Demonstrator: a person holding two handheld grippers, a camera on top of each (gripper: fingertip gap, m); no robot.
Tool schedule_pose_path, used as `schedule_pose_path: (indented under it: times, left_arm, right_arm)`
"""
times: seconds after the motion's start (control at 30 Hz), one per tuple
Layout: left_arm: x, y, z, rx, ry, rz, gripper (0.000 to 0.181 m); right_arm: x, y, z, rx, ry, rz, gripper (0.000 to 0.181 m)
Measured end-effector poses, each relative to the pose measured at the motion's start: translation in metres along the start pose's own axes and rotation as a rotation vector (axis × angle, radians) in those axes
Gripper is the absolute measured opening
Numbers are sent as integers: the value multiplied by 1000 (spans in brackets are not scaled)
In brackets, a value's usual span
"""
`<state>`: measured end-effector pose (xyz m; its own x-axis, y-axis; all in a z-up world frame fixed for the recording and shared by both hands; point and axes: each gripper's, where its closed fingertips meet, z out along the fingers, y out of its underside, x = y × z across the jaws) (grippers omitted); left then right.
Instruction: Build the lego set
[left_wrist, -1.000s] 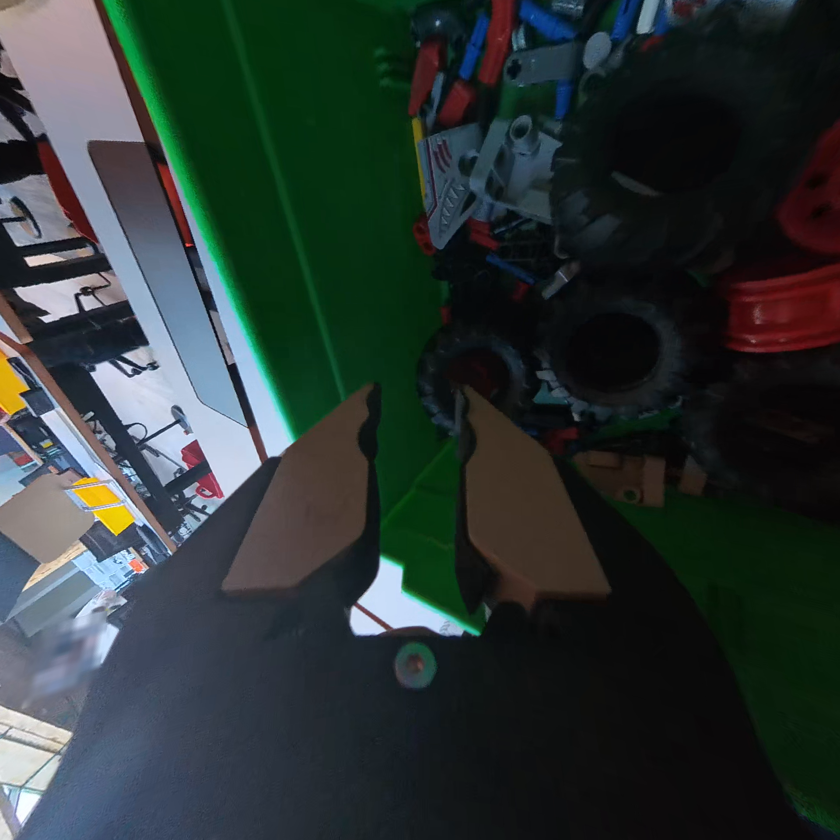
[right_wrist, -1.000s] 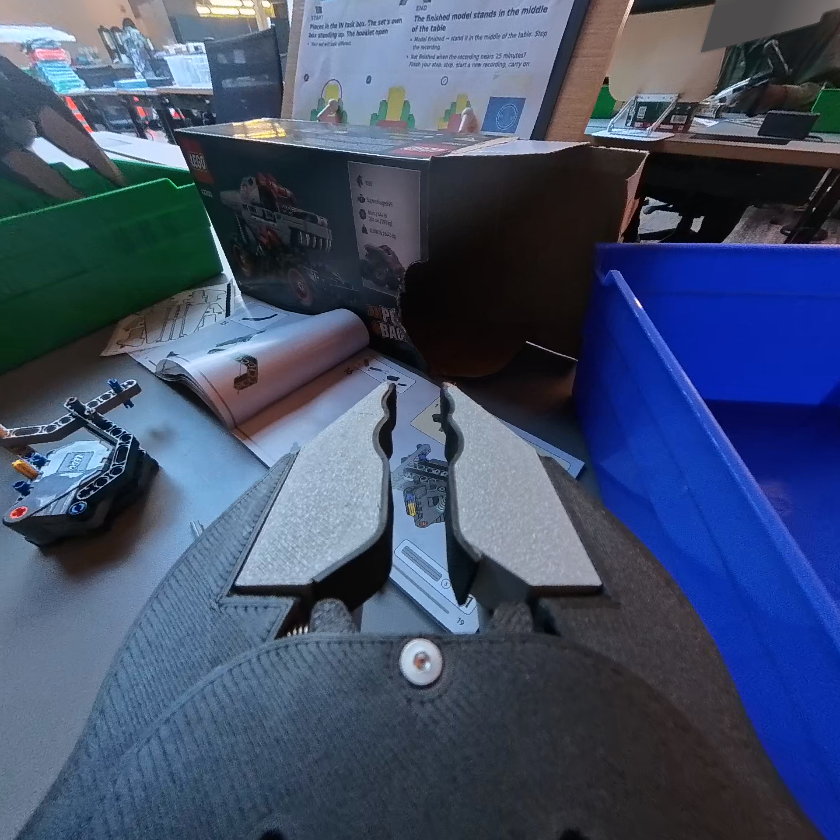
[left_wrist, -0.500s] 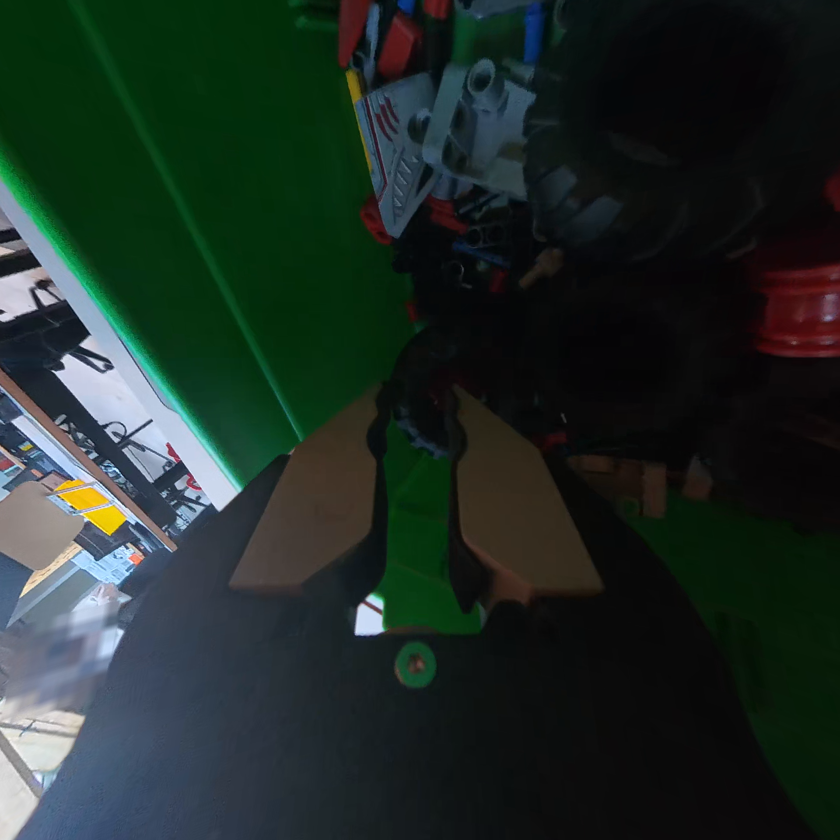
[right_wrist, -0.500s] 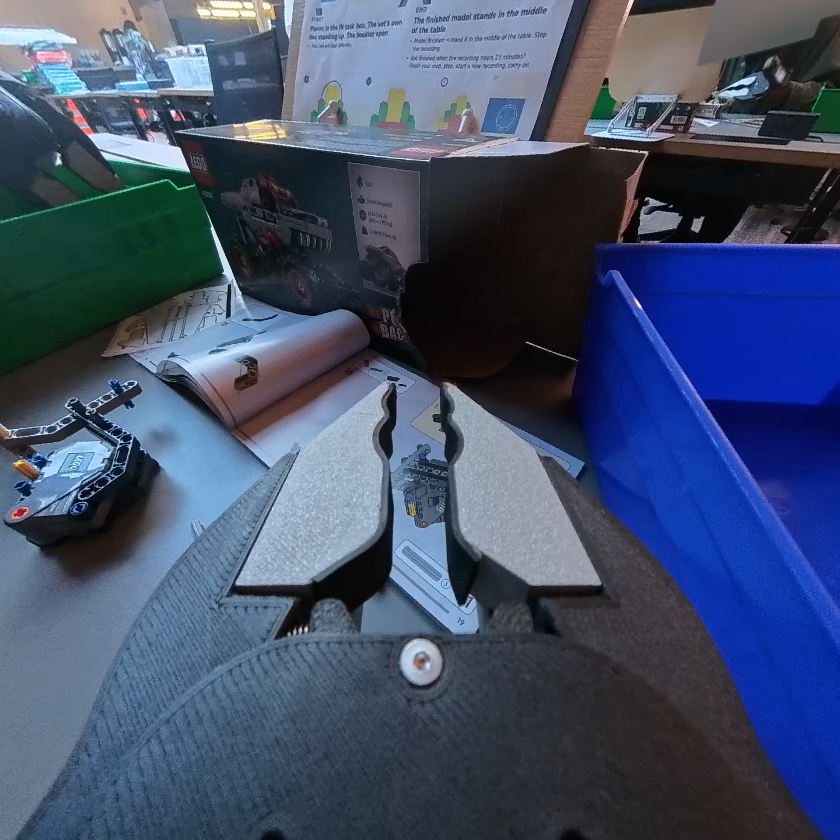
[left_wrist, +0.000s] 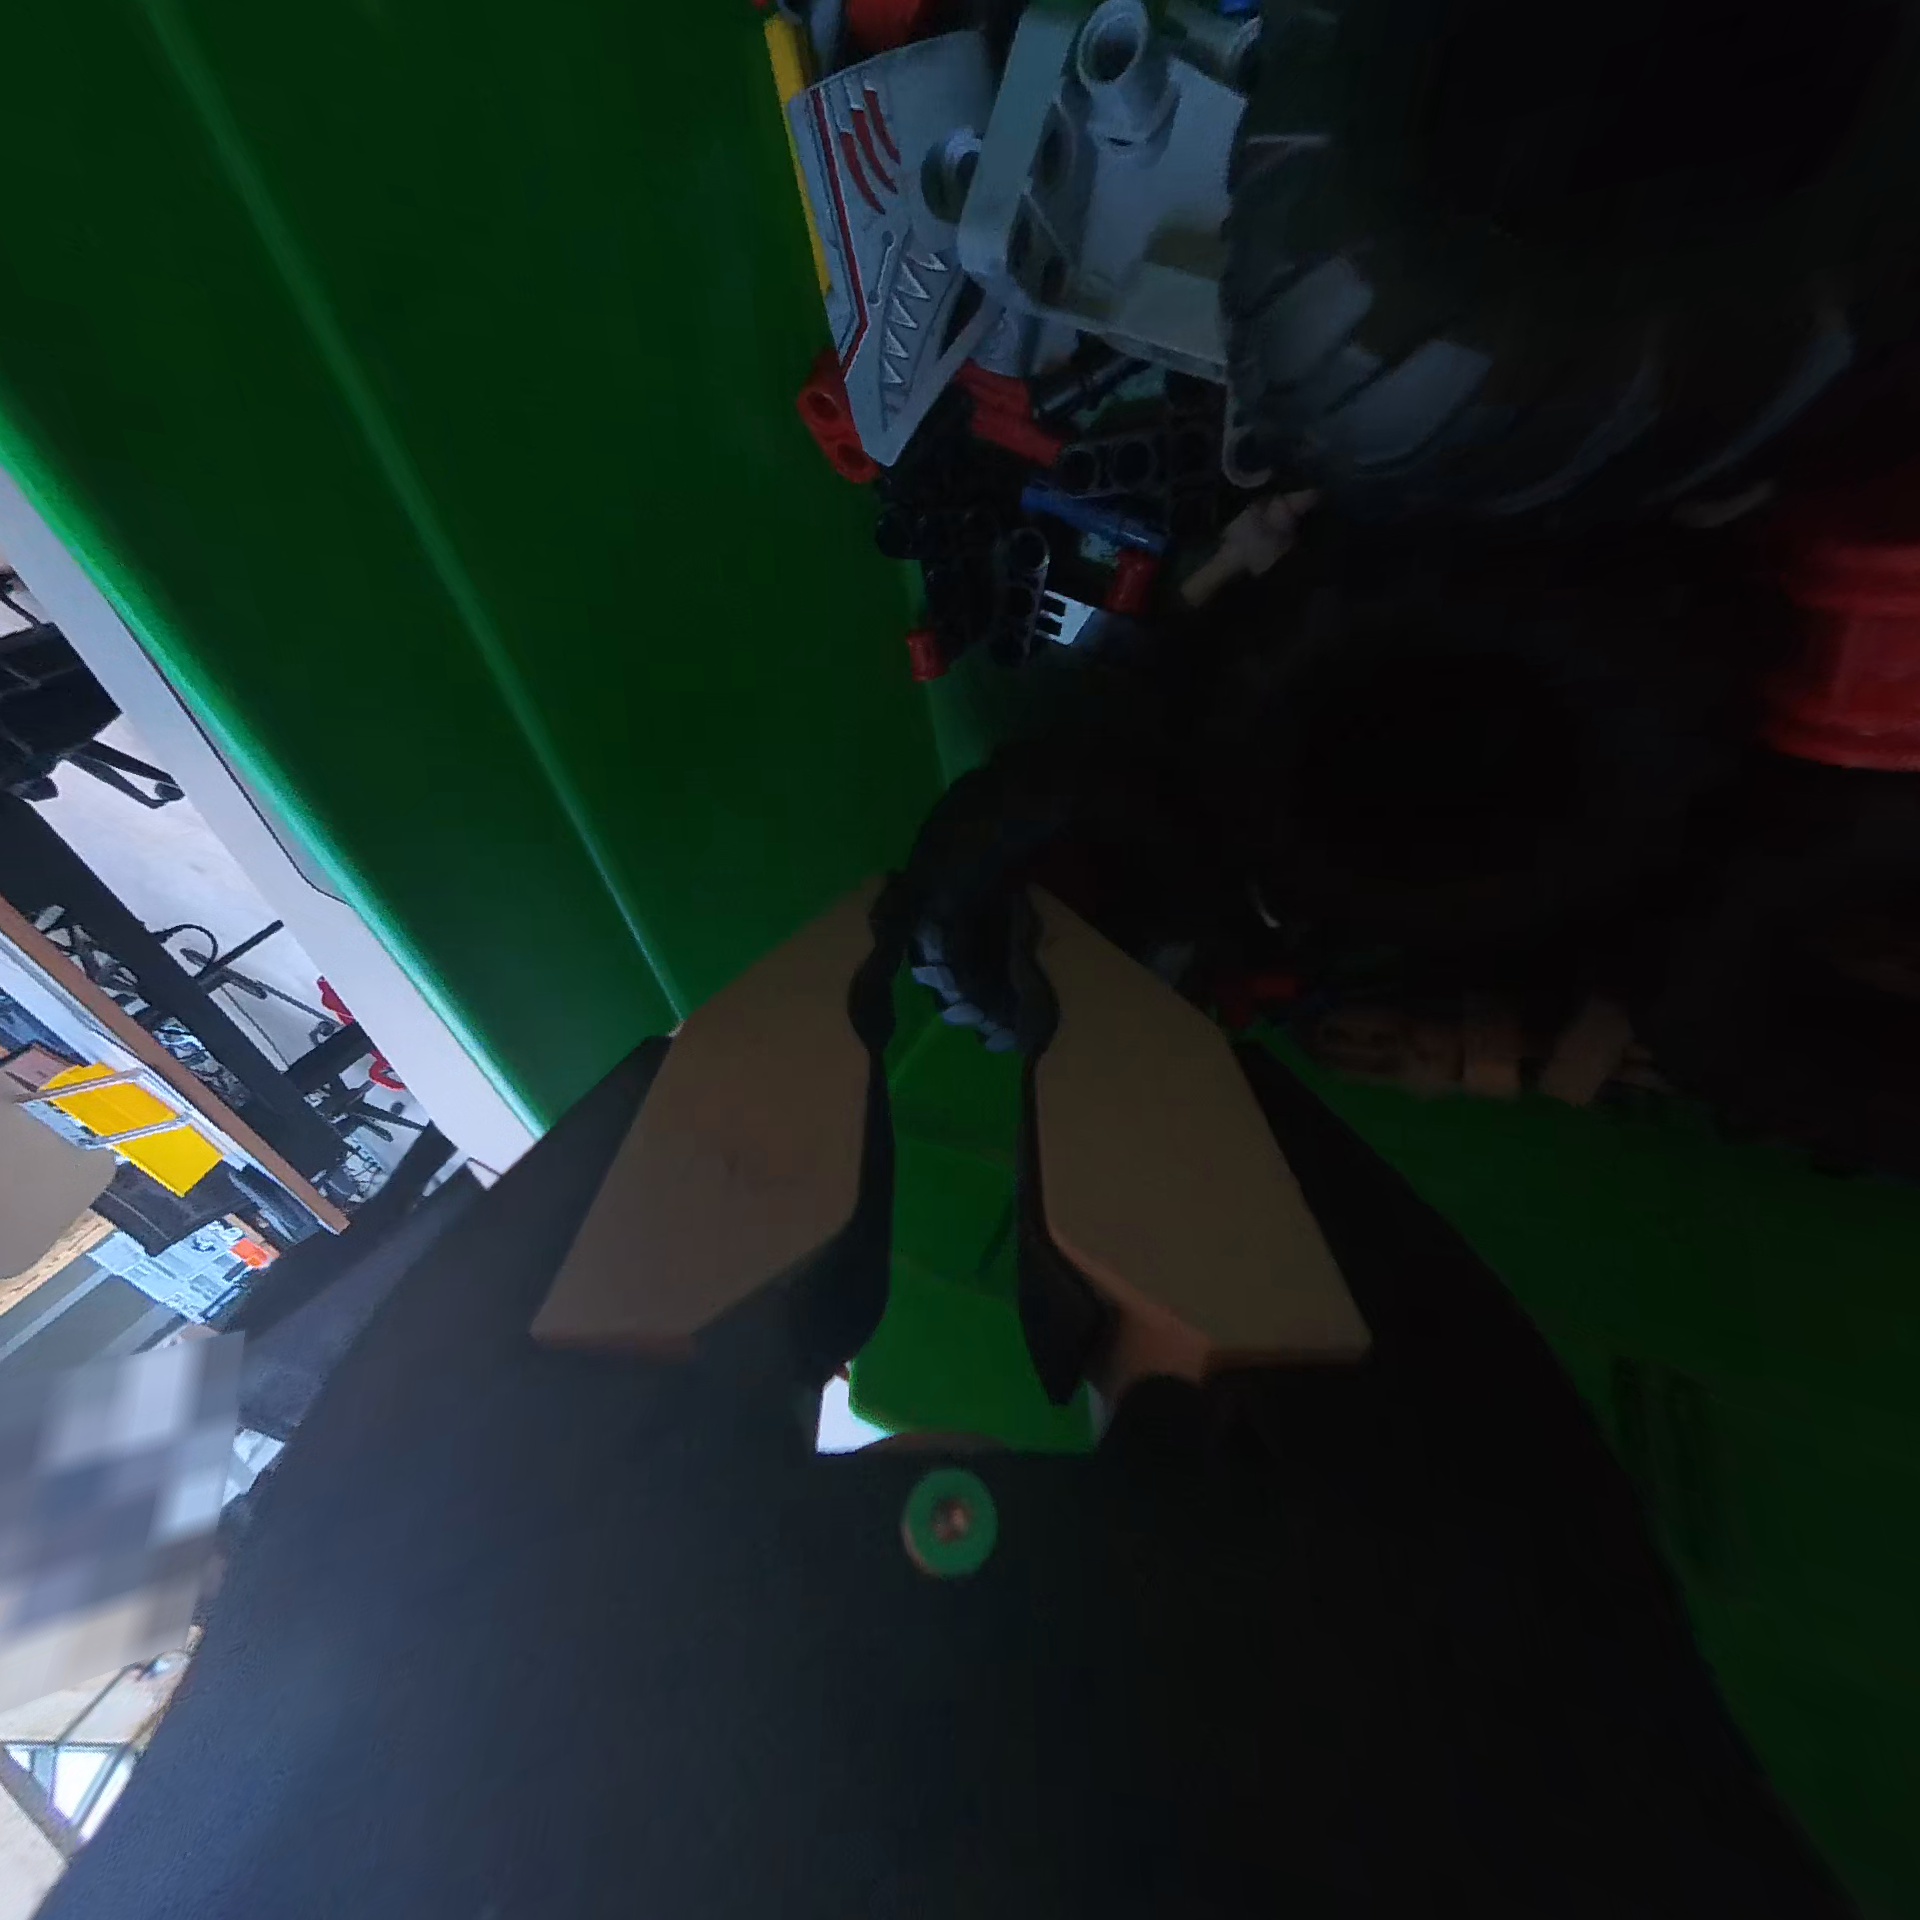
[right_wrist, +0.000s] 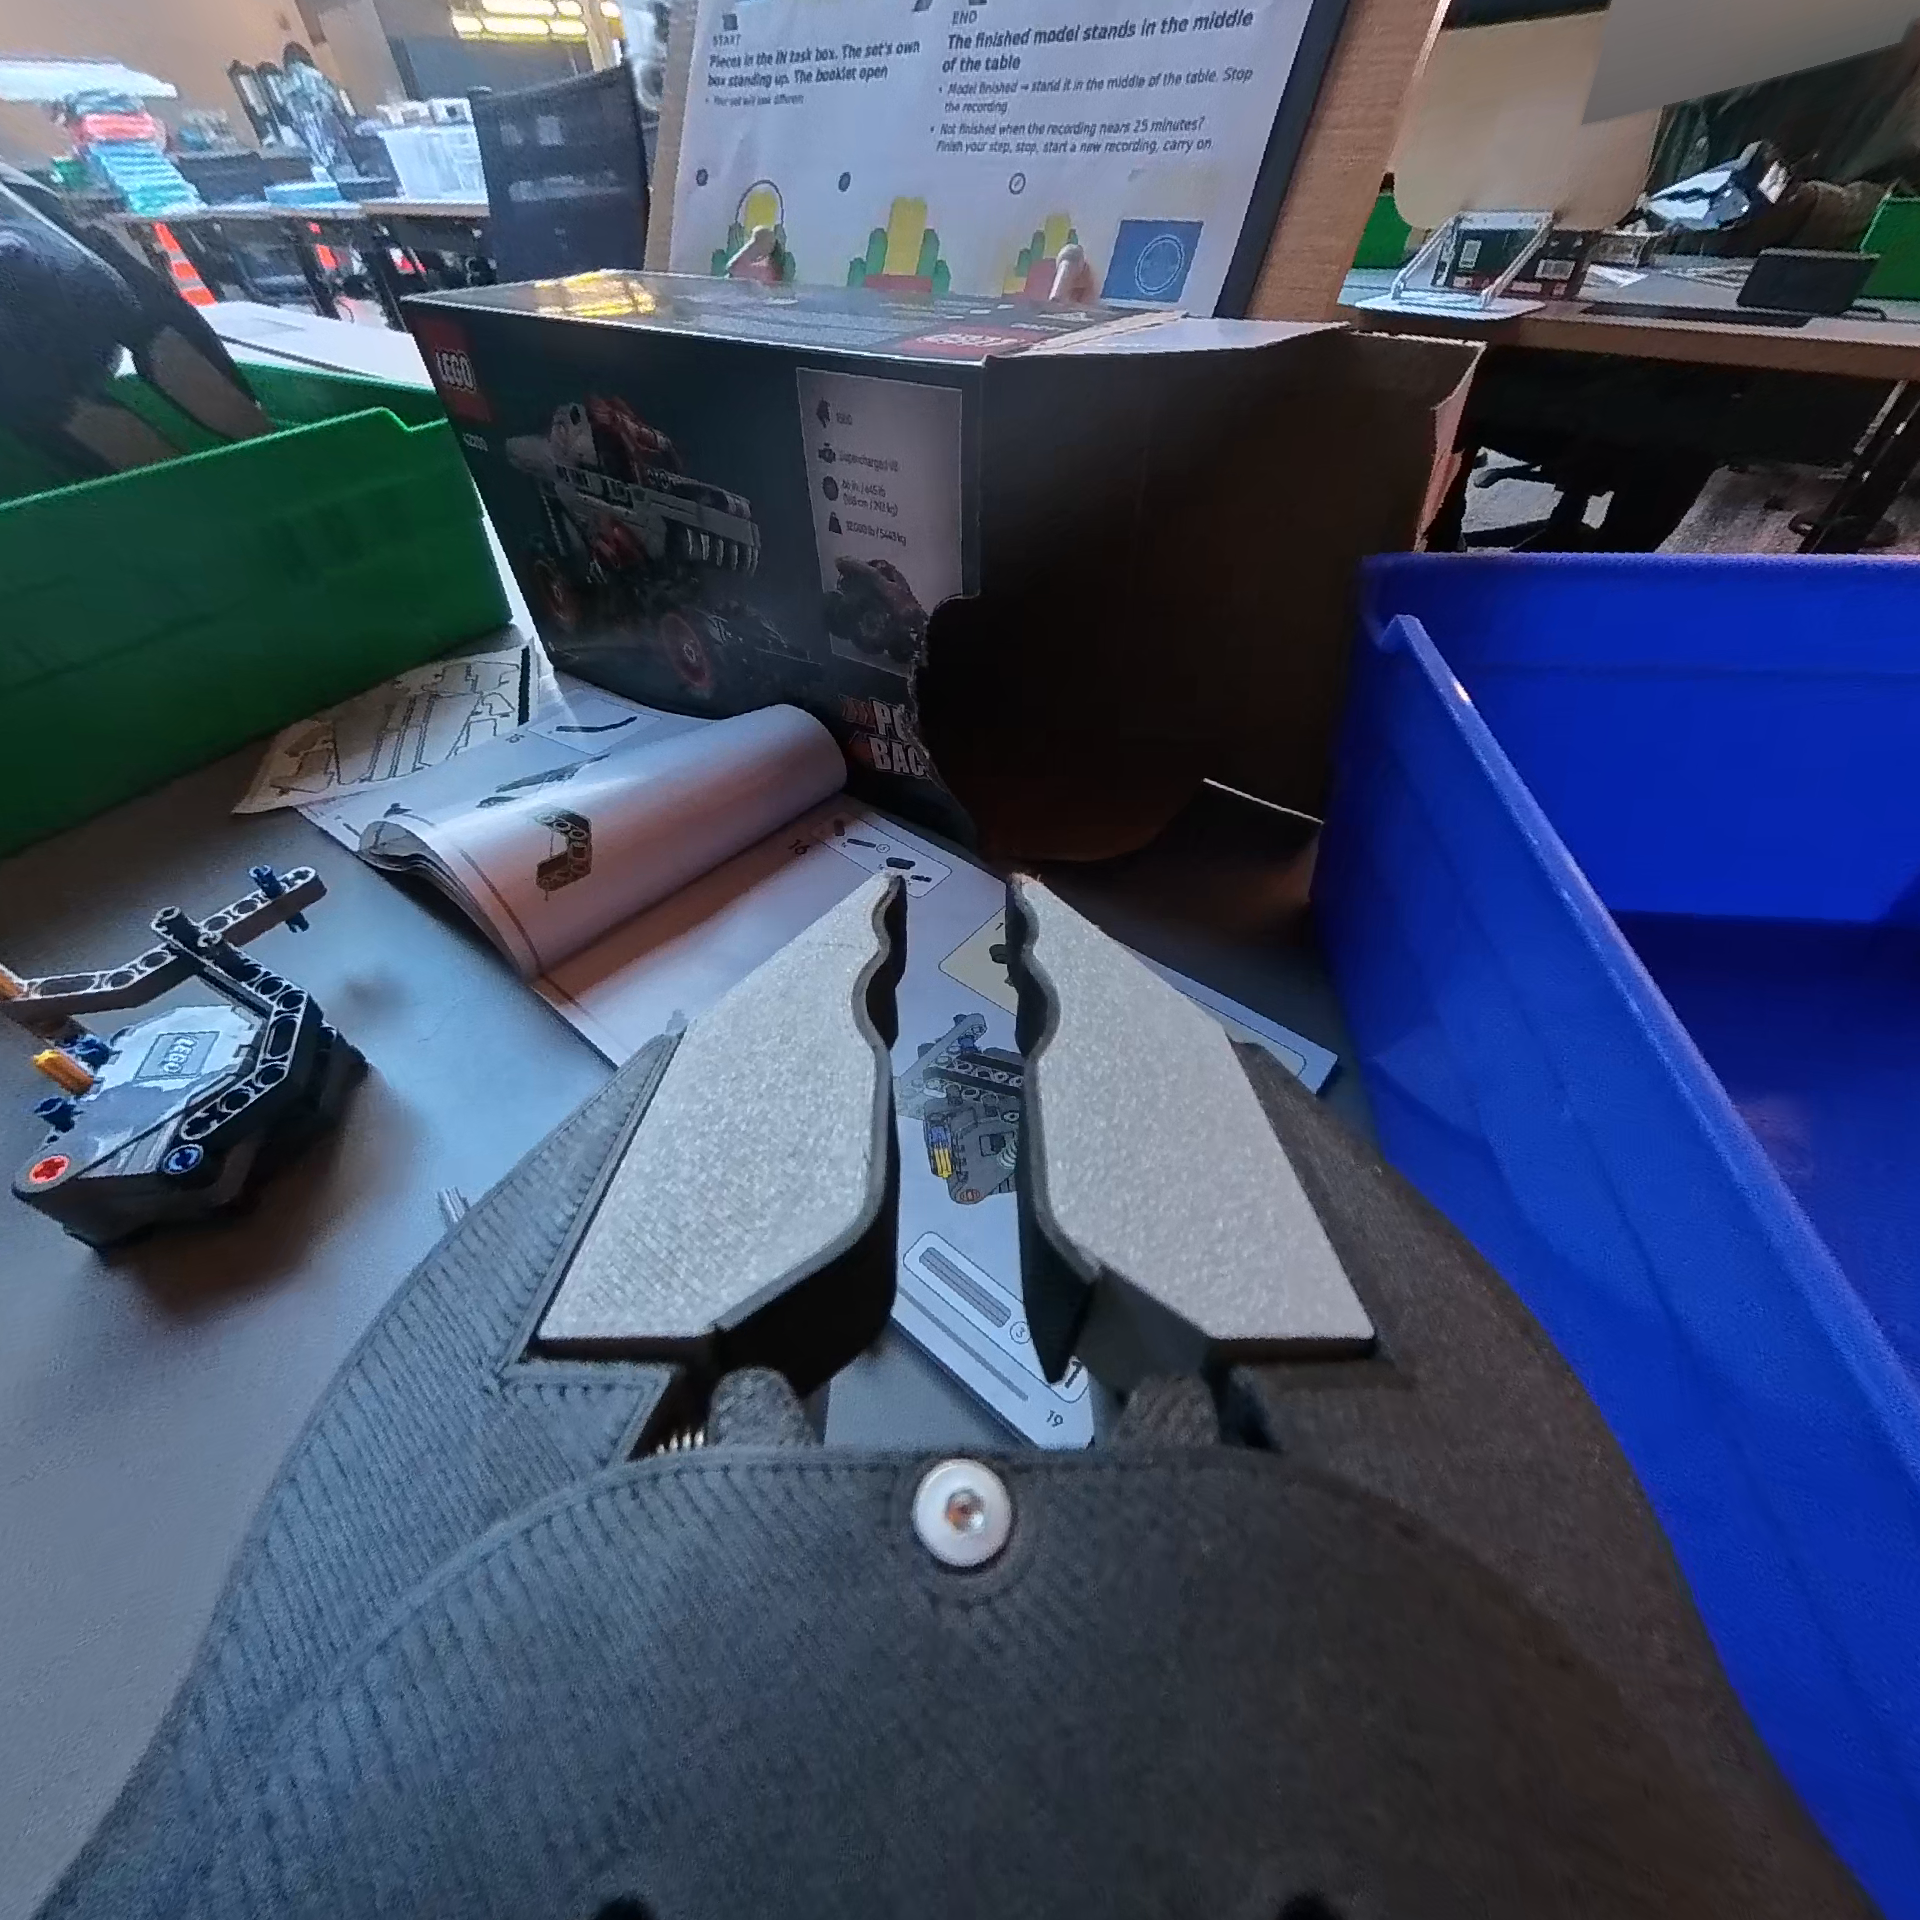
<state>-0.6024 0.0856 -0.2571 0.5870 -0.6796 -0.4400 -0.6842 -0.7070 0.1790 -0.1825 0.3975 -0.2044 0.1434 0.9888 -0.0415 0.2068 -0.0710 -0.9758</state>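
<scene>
Where shadow swallows the green bin (left_wrist: 436, 520) | small tyre (left_wrist: 966, 935) half-hidden between fingers (left_wrist: 1153, 1143)

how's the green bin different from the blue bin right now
The green bin holds a heap of lego parts: tyres, a grey printed panel, red and black pins. The blue bin shows no parts in the stretch in view. The left gripper reaches into the green bin at a small tyre; the right gripper hovers open over the instruction booklet, beside the blue bin. Both are open plastic bins.

Shadow hides most parts in the green bin (left_wrist: 540, 540); blue bin (right_wrist: 1662, 1039) runs off-frame.
</scene>
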Motion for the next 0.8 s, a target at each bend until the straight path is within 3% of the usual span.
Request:
schedule_pose_path:
  times: [0.8]
  left_arm:
    - [1, 0, 0, 1, 3, 4, 14]
  right_arm:
    - [0, 1, 1, -10, 3, -6, 13]
